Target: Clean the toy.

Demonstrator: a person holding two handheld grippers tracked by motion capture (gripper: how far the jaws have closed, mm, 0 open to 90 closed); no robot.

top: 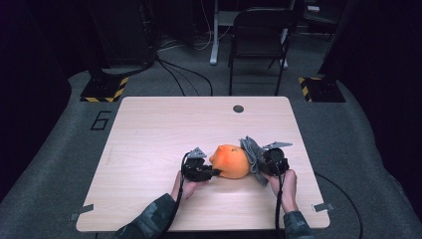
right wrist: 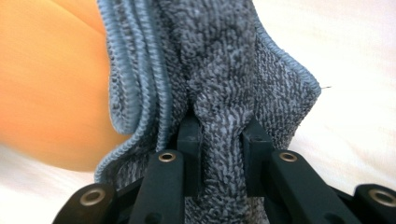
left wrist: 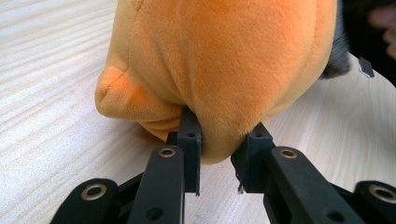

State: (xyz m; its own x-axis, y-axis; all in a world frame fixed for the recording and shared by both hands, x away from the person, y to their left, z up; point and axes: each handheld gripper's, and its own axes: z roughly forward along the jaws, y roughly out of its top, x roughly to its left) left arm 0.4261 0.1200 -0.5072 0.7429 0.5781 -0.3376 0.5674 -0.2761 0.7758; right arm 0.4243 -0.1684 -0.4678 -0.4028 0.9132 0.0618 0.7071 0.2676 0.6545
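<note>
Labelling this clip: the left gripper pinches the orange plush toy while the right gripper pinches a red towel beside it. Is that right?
Not quite: the towel is grey with blue-stitched edges, not red, as the right gripper view shows. The rest holds: the left gripper pinches the orange plush toy, the right gripper the towel.

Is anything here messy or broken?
Nothing looks broken or spilled. The grey cloth is bunched up where the right gripper pinches it beside the orange plush toy. The left gripper squeezes a fold of the toy, so it looks a bit squashed there.

Camouflage sleeves [top: 149, 224], black fingers [left wrist: 189, 140] (brass-ringed pivots), trailing black cables [top: 277, 209]
</note>
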